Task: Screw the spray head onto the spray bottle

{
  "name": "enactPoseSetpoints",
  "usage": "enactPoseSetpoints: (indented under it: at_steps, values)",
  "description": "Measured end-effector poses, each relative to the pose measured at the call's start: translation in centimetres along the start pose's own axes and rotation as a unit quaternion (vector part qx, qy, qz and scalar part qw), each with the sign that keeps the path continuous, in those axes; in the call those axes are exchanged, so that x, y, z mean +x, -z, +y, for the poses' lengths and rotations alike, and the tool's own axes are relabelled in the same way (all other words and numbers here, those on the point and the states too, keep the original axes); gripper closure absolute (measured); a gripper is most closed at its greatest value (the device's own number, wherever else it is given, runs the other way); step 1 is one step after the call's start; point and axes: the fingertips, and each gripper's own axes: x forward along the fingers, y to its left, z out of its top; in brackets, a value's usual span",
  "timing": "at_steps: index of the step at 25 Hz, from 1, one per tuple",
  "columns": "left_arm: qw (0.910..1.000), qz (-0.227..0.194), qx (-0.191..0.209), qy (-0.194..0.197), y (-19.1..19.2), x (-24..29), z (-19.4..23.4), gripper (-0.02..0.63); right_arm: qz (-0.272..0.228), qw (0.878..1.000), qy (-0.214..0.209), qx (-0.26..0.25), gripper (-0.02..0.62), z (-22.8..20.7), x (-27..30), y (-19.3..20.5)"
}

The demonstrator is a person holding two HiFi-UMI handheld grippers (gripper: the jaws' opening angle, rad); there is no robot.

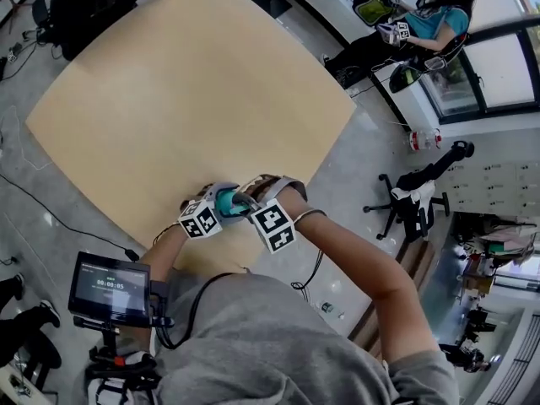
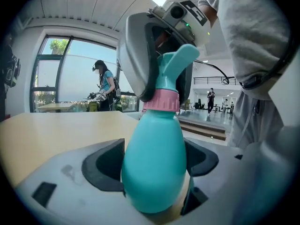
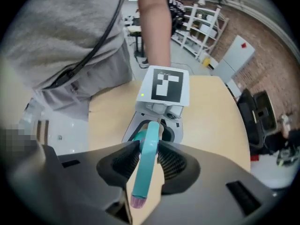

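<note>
Between pads of the left claw (image 2: 153,168): teal spray bottle (image 2: 152,137), pinched at its belly, upright | directly above it: right claw (image 3: 149,159) pointing down, pinching the spray head (image 3: 146,170) | pink collar (image 2: 161,101) sits on bottle neck | judged: head seated, tightness unclear, turning likely remains

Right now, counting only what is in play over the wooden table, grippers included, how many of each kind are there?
spray bottle: 1
spray head: 1
grippers: 2, the left gripper and the right gripper
Total: 4
</note>
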Motion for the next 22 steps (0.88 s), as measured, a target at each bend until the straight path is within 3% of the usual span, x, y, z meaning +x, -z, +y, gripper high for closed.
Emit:
enactPoseSetpoints:
  at_steps: [2, 3, 4, 5, 6, 7, 8, 9, 11, 12, 13, 14, 17, 20, 22]
  values:
    - [1.0000, -0.005, -0.005, -0.003, -0.2, 0.2, 0.1, 0.238, 0.009, 0.999, -0.015, -0.035, 0.466, 0.2, 0.0, 0.1]
    - [0.9999, -0.007, -0.009, -0.009, -0.3, 0.2, 0.2, 0.239, 0.012, 1.000, -0.020, -0.015, 0.466, 0.1, 0.0, 0.2]
    - [0.9996, -0.010, -0.014, -0.020, -0.5, 0.3, 0.4, 0.238, 0.014, 0.999, -0.019, 0.039, 0.466, -0.1, 0.0, 0.5]
    - [0.9990, -0.014, -0.022, -0.036, -0.6, 0.4, 0.7, 0.238, 0.014, 0.992, -0.010, 0.128, 0.466, -0.3, 0.1, 0.9]
    - [0.9978, -0.017, -0.031, -0.057, -0.8, 0.5, 1.0, 0.239, 0.010, 0.969, 0.007, 0.246, 0.466, -0.5, 0.1, 1.5]
    - [0.9956, -0.020, -0.040, -0.082, -1.0, 0.6, 1.4, 0.238, -0.004, 0.926, 0.029, 0.376, 0.466, -0.8, 0.0, 2.1]
    - [0.9923, -0.021, -0.048, -0.112, -1.1, 0.6, 1.8, 0.238, -0.024, 0.869, 0.055, 0.492, 0.466, -1.0, -0.2, 2.7]
    - [0.9874, -0.022, -0.057, -0.146, -1.2, 0.5, 2.2, 0.238, -0.049, 0.809, 0.081, 0.581, 0.466, -1.1, -0.4, 3.0]
    - [0.9716, -0.022, -0.084, -0.220, -1.1, 0.1, 3.0, 0.238, -0.095, 0.703, 0.130, 0.693, 0.466, -1.5, -0.8, 3.3]
    - [0.9621, -0.020, -0.099, -0.253, -1.0, -0.2, 3.4, 0.238, -0.112, 0.661, 0.152, 0.726, 0.466, -1.7, -0.9, 3.4]
    - [0.9533, -0.018, -0.114, -0.279, -0.9, -0.5, 3.8, 0.238, -0.119, 0.638, 0.170, 0.742, 0.466, -1.8, -0.8, 3.4]
    - [0.9467, -0.016, -0.125, -0.297, -0.8, -0.7, 4.1, 0.238, -0.119, 0.635, 0.182, 0.742, 0.465, -2.0, -0.7, 3.4]
    - [0.9415, -0.019, -0.142, -0.305, -0.6, -0.9, 4.4, 0.238, -0.119, 0.676, 0.171, 0.707, 0.461, -2.1, -0.3, 2.8]
    - [0.9492, -0.026, -0.137, -0.282, -0.5, -0.6, 4.3, 0.238, -0.150, 0.706, 0.139, 0.678, 0.359, -2.4, -1.1, 1.7]
    - [0.9569, -0.029, -0.128, -0.259, -0.5, -0.5, 4.2, 0.238, -0.173, 0.737, 0.141, 0.638, 0.349, -3.0, -3.4, 1.2]
